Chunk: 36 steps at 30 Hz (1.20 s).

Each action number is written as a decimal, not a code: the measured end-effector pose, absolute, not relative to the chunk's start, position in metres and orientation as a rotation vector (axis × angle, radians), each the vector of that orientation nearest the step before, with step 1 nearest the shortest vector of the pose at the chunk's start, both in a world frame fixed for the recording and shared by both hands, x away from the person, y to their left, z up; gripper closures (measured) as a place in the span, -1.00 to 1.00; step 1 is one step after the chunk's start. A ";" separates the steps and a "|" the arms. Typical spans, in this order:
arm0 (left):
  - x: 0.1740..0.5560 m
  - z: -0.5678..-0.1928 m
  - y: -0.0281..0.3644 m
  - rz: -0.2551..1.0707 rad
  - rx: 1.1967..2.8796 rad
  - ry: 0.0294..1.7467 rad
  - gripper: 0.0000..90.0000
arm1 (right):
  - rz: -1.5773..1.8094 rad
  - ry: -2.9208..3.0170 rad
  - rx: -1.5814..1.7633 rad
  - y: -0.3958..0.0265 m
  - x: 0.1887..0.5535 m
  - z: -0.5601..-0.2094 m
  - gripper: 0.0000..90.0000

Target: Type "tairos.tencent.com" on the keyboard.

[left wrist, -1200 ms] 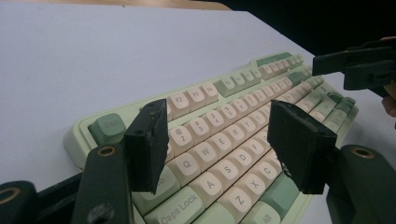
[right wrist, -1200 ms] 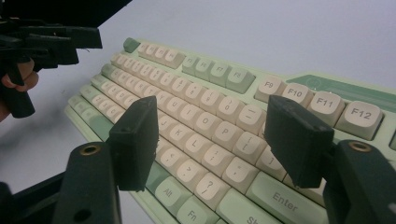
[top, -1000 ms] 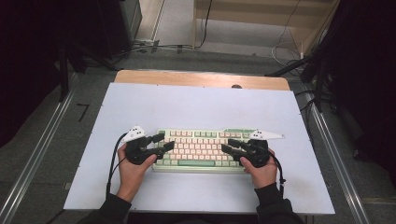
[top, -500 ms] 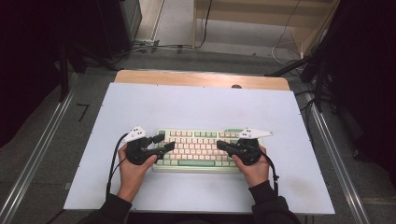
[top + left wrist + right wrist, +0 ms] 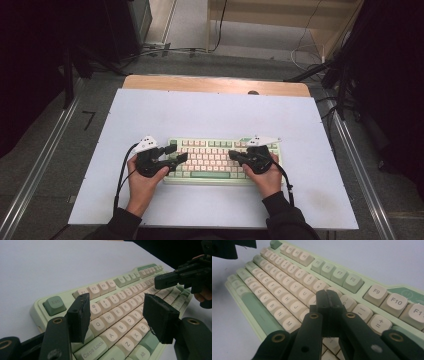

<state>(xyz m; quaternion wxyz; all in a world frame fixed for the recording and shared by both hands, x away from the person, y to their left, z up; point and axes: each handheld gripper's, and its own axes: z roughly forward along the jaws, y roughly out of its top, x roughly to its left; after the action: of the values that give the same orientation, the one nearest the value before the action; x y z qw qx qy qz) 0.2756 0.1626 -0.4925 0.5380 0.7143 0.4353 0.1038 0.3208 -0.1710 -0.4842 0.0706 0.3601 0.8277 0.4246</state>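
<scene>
**Right gripper closes and slides in over the keys**

Since a second ago, the right gripper [image 5: 234, 156] has shifted toward the middle of the keyboard [image 5: 210, 161] and its jaws have pressed together, nothing between them. Its tip sits just above the keys right of centre. The left gripper [image 5: 179, 153] hovers spread over the left end. The keyboard lies lengthwise across the table [image 5: 215, 112], so the right hand is nearer the middle keys.

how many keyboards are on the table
1. A pale green keyboard with cream and green keycaps lies near the front edge of the white table, between the left tongs and the right tongs. Nothing seems hidden.
</scene>
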 end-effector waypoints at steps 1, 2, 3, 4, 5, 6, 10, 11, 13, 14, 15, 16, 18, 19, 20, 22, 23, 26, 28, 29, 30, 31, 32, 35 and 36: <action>0.276 -0.492 0.163 0.247 1.699 1.036 -0.10 | 1.274 2.489 1.087 -0.171 0.321 -0.485 0.95; 0.276 -0.492 0.163 0.246 1.700 1.035 -0.10 | 1.271 2.490 1.088 -0.171 0.322 -0.485 0.95; 0.276 -0.493 0.163 0.247 1.700 1.035 -0.10 | 1.269 2.490 1.087 -0.170 0.323 -0.486 0.95; 0.276 -0.493 0.163 0.246 1.700 1.036 -0.10 | 1.266 2.493 1.090 -0.170 0.323 -0.486 0.95; 0.276 -0.493 0.163 0.246 1.700 1.036 -0.10 | 1.264 2.494 1.088 -0.169 0.323 -0.486 0.95; 0.276 -0.493 0.163 0.246 1.700 1.035 -0.10 | 1.261 2.497 1.084 -0.169 0.323 -0.487 0.95; 0.276 -0.493 0.162 0.242 1.701 1.035 -0.10 | 1.241 2.497 1.092 -0.167 0.324 -0.488 0.95; 0.276 -0.493 0.162 0.242 1.702 1.035 -0.10 | 1.242 2.498 1.090 -0.167 0.324 -0.489 0.95; 0.275 -0.493 0.162 0.241 1.703 1.033 -0.10 | 1.220 2.507 1.094 -0.166 0.325 -0.491 0.95; 0.275 -0.493 0.162 0.240 1.702 1.033 -0.10 | 1.223 2.507 1.093 -0.165 0.325 -0.491 0.95; 0.275 -0.493 0.162 0.240 1.701 1.033 -0.10 | 1.221 2.506 1.092 -0.165 0.324 -0.491 0.95; 0.275 -0.492 0.162 0.240 1.700 1.034 -0.10 | 1.227 2.505 1.090 -0.166 0.324 -0.489 0.95; 0.275 -0.492 0.163 0.244 1.699 1.034 -0.10 | 1.274 2.487 1.093 -0.169 0.322 -0.484 0.95; 0.275 -0.492 0.163 0.243 1.699 1.035 -0.10 | 1.305 2.476 1.093 -0.171 0.321 -0.481 0.94; 0.275 -0.492 0.163 0.243 1.698 1.035 -0.10 | 1.335 2.466 1.089 -0.174 0.320 -0.477 0.90; 0.275 -0.492 0.163 0.243 1.698 1.034 -0.10 | 1.409 2.446 1.090 -0.179 0.317 -0.470 0.66; 0.275 -0.492 0.163 0.243 1.698 1.033 -0.10 | 1.431 2.439 1.093 -0.181 0.316 -0.468 0.54; 0.275 -0.492 0.163 0.244 1.694 1.033 -0.10 | 1.499 2.418 1.104 -0.186 0.312 -0.461 0.19; 0.275 -0.492 0.163 0.244 1.694 1.033 -0.10 | 1.529 2.410 1.101 -0.190 0.310 -0.458 0.04; 0.275 -0.492 0.163 0.244 1.694 1.033 -0.10 | 1.539 2.406 1.098 -0.191 0.308 -0.456 0.01; 0.275 -0.492 0.163 0.244 1.694 1.033 -0.10 | 1.547 2.404 1.098 -0.193 0.307 -0.455 -0.02; 0.275 -0.492 0.163 0.244 1.693 1.033 -0.10 | 1.553 2.404 1.101 -0.194 0.306 -0.454 -0.07; 0.275 -0.492 0.163 0.244 1.693 1.033 -0.10 | 1.553 2.403 1.095 -0.195 0.306 -0.454 -0.11; 0.275 -0.492 0.164 0.243 1.693 1.031 -0.10 | 1.551 2.414 1.092 -0.196 0.303 -0.453 -0.18; 0.275 -0.491 0.164 0.243 1.693 1.030 -0.10 | 1.550 2.413 1.093 -0.196 0.302 -0.453 -0.19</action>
<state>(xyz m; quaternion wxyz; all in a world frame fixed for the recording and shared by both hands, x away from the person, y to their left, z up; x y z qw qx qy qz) 0.2750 0.1639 -0.4914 0.5418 0.7127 0.4337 0.1023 0.3021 -0.1963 -0.4529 0.0359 0.3559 0.7857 0.5047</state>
